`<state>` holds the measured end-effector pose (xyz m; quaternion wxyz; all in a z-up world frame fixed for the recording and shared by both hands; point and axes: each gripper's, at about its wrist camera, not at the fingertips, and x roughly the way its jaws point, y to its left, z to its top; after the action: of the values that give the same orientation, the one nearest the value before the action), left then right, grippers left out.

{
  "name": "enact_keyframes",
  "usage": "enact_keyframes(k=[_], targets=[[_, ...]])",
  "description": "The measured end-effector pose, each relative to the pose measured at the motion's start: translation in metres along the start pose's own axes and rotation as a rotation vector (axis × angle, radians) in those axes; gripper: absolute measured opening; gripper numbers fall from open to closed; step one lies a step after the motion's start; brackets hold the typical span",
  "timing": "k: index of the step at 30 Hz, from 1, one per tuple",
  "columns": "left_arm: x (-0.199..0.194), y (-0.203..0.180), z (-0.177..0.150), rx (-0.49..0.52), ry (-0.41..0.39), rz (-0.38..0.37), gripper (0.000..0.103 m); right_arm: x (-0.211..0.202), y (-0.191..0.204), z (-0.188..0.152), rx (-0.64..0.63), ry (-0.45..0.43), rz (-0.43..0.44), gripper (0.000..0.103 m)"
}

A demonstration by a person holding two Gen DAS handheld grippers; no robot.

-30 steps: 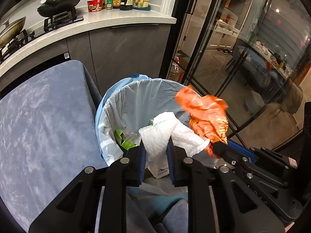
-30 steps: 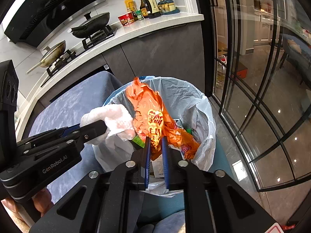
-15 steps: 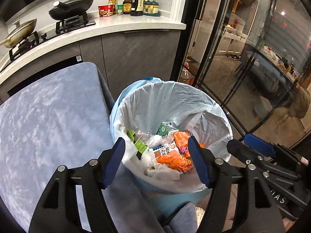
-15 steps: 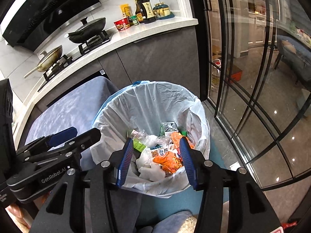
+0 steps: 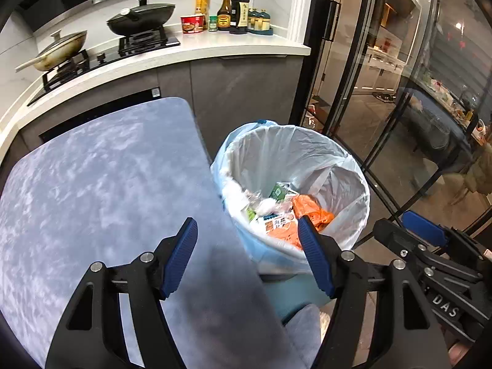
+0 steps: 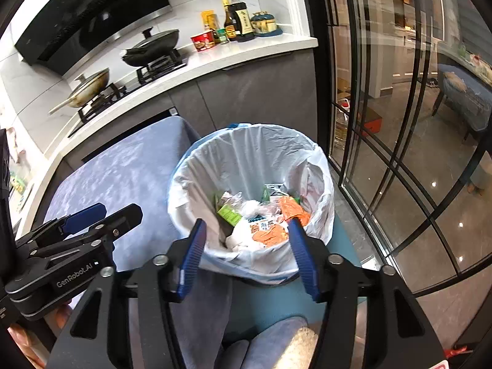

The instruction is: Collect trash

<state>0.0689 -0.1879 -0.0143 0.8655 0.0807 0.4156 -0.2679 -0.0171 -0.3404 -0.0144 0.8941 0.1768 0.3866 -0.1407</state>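
Observation:
A blue trash bin with a white liner stands beside the grey-blue table. Inside lie an orange wrapper, white tissue, a green carton and other packets. My left gripper is open and empty, above the table edge and the bin's near rim. My right gripper is open and empty, over the bin's near rim. Each gripper shows in the other's view, the right one and the left one.
The grey-blue cloth-covered table lies left of the bin. A kitchen counter behind holds pans, bottles and a cup. Glass doors with black frames stand at the right.
Both grippers opened and dropped the white tissue and the orange wrapper into the bin. Both have since drawn back and up, the left one shifting over the table edge.

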Motion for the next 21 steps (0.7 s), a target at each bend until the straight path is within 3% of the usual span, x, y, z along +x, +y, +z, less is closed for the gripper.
enact_keyframes(k=[7, 21], targets=[[-0.025, 0.011, -0.020, -0.017, 0.004, 0.048, 0.065, -0.022, 0.018, -0.016, -0.032, 0.005, -0.007, 0.062], [-0.059, 0.026, -0.065, -0.046, 0.025, 0.108, 0.078, -0.045, 0.035, -0.053, -0.045, 0.045, 0.002, 0.074]])
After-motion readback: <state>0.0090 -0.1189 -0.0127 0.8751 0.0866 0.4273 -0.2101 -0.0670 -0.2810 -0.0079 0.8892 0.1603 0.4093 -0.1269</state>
